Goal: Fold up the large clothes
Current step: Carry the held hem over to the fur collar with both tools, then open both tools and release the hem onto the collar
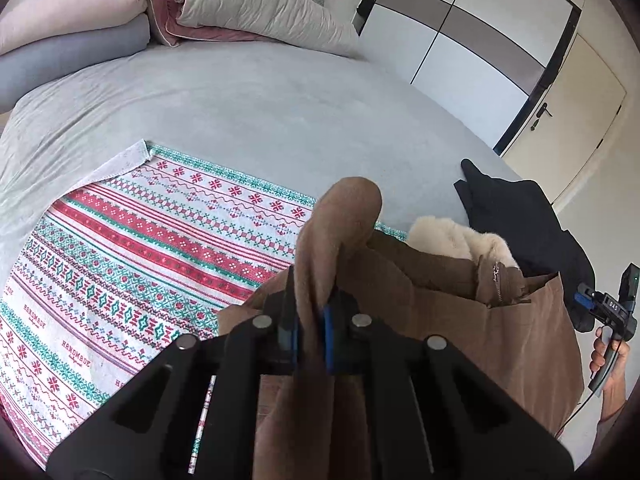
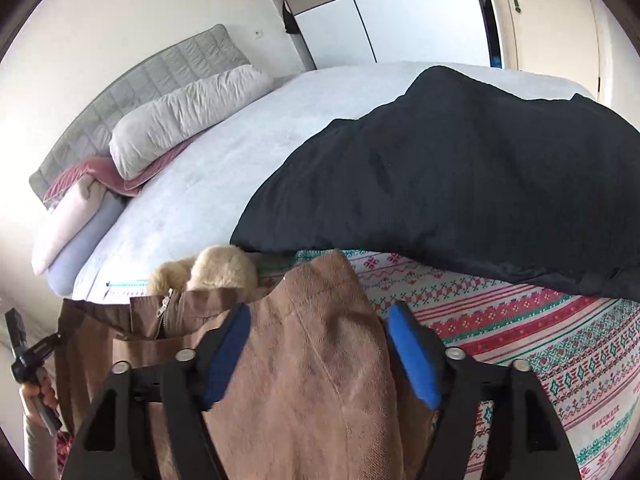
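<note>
The left gripper point(image 1: 308, 312) pinched a coat point(image 1: 500, 328) fold at lower centre; the right gripper point(image 2: 320, 344) stood open astride it and should close before lifting evenly.

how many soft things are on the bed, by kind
garments: 2, the brown jacket with a cream fur collar and a black garment
patterned blanket: 1
pillows or bolsters at the head end: 4, pale pink, blue-grey, dusky red, light grey
total: 7
</note>
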Tool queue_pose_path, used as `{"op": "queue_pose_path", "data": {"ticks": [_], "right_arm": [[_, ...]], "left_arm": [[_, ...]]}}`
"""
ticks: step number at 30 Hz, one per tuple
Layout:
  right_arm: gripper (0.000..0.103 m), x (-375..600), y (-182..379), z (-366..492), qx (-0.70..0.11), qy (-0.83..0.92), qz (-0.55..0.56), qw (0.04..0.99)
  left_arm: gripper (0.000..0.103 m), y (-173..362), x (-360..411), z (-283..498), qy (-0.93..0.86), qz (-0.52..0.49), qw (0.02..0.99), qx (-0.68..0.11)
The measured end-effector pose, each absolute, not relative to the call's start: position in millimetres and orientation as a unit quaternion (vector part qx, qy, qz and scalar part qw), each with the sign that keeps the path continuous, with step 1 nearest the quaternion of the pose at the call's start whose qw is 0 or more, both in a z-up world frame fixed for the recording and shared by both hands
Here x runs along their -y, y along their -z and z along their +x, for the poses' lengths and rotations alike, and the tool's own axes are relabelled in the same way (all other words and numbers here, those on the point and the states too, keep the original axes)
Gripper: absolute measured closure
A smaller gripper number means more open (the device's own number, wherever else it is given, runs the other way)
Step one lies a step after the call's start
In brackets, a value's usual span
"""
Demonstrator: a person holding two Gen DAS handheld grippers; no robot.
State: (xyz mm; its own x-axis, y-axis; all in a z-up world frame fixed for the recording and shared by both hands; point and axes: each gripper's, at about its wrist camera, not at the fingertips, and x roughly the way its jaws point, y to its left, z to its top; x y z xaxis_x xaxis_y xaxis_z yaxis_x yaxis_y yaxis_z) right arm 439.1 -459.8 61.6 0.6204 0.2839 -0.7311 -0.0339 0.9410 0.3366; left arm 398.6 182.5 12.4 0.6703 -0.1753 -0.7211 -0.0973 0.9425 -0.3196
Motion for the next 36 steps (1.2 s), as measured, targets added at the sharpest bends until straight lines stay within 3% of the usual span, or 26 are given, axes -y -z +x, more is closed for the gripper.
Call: {"op": "queue_pose_path", "data": {"ticks": [8, 9, 10, 12, 15, 22, 26, 29, 31, 32, 33, 36], "right_arm": [[0.027, 420.6, -13.7, 451.2, -0.476, -0.08, 0.107, 0.869], [0.054, 413.3, -11.4, 450.0, -0.472, -0.07, 0.092, 0.874], [0.09, 407.4, -9.6, 449.8, -0.474, -0.055, 0.073, 0.876], [0.096, 402.3, -17.3, 445.3, -0.463, -0.023, 0.051, 0.885], [0.098, 402.2, -56.9, 430.1, -0.383, 0.021, 0.005, 0.924], [0.099, 432.8, -103.5, 449.8, -0.306, 0.095, 0.047, 0.946], [0.097, 434.0, -68.6, 477.8, -0.367, 0.118, 0.044, 0.922], [0.083, 445.3, -55.7, 469.5, -0.376, 0.112, 0.084, 0.916], [0.059, 451.9, -56.2, 458.1, -0.377, 0.102, 0.083, 0.917], [0.052, 455.6, -58.9, 449.5, -0.376, 0.099, 0.082, 0.918], [0.045, 458.1, -62.4, 438.7, -0.373, 0.093, 0.081, 0.92], [0.038, 465.4, -68.5, 401.0, -0.375, 0.062, 0.086, 0.921]], "left_arm": [[0.092, 20.6, -193.8, 395.2, -0.005, -0.215, 0.88, -0.423], [0.092, 20.0, -193.7, 394.5, -0.006, -0.218, 0.88, -0.422], [0.092, 18.1, -193.8, 393.6, -0.007, -0.222, 0.88, -0.42], [0.093, 7.9, -194.2, 389.2, -0.009, -0.229, 0.885, -0.406], [0.093, -19.9, -190.5, 380.5, -0.001, -0.215, 0.904, -0.369], [0.094, -68.1, -198.0, 385.9, -0.025, -0.236, 0.93, -0.281], [0.091, -27.9, -189.2, 427.4, -0.099, -0.156, 0.918, -0.352], [0.087, -11.7, -194.0, 424.0, -0.116, -0.135, 0.907, -0.382], [0.053, -12.6, -201.0, 404.9, -0.078, -0.148, 0.907, -0.387], [0.046, -14.9, -204.6, 391.8, -0.067, -0.153, 0.909, -0.383], [0.041, -17.1, -208.0, 375.8, -0.058, -0.156, 0.911, -0.376], [0.04, -16.6, -215.0, 329.0, -0.019, -0.17, 0.906, -0.387]]}}
